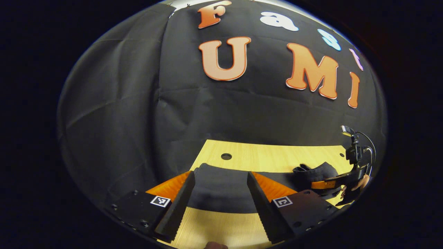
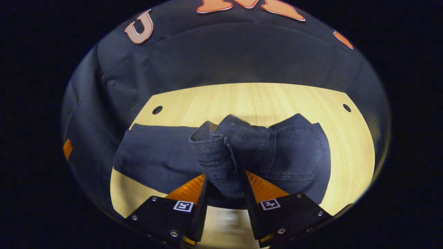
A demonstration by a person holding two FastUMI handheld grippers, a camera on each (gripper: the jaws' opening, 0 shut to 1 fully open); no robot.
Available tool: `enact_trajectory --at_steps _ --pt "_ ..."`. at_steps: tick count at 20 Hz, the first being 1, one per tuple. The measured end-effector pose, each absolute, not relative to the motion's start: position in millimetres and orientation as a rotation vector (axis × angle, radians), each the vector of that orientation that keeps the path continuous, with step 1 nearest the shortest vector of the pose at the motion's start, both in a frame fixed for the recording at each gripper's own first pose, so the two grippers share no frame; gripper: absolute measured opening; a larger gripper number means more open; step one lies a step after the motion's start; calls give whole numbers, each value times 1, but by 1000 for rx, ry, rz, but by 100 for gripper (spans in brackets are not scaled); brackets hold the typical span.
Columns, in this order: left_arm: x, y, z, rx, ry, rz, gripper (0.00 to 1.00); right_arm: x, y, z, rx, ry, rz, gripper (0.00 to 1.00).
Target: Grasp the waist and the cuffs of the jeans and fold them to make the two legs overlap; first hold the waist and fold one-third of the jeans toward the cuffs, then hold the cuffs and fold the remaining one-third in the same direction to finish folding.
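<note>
- Currently, the right gripper (image 2: 224, 193) clamps both fingers on a raised fold of the jeans (image 2: 294, 152).
- The left gripper (image 1: 219, 204) is spread wide above the jeans on the bench (image 1: 263, 155).

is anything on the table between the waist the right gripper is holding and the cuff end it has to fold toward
Nothing visible is in the way. The right gripper is shut on the bunched waist of the jeans. From there the legs lie flat across the wooden table toward the cuff end, with only bare cloth along the path. The left gripper hangs open over that end.
</note>
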State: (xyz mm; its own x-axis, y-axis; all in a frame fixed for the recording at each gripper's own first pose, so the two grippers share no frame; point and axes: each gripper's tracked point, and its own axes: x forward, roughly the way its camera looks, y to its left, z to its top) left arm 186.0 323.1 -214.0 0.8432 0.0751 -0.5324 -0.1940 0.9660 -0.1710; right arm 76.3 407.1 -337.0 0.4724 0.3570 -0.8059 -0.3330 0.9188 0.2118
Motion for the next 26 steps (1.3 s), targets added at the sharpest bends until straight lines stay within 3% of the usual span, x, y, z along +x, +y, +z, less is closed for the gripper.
enact_trajectory --at_steps 2,3,4,8,15,21,23,26 --pt "185 334 -237 -247 623 162 92 73 414 -332 56 992 461 64" --pt "183 342 -250 -260 667 180 93 72 424 -324 99 979 494 61" --pt "190 334 -255 -287 702 180 93 71 427 -310 129 958 507 76" --pt "201 346 -295 -410 837 208 96 80 412 -283 169 894 463 88" --pt "211 368 -368 -567 1139 286 96 75 366 -241 159 791 340 90" --pt "238 381 -419 -520 1294 222 100 59 329 -225 154 746 245 90" --pt "245 378 -436 -462 1326 181 92 54 323 -223 160 736 220 89" --pt "249 380 -458 -394 1353 161 96 46 314 -224 163 740 184 89"
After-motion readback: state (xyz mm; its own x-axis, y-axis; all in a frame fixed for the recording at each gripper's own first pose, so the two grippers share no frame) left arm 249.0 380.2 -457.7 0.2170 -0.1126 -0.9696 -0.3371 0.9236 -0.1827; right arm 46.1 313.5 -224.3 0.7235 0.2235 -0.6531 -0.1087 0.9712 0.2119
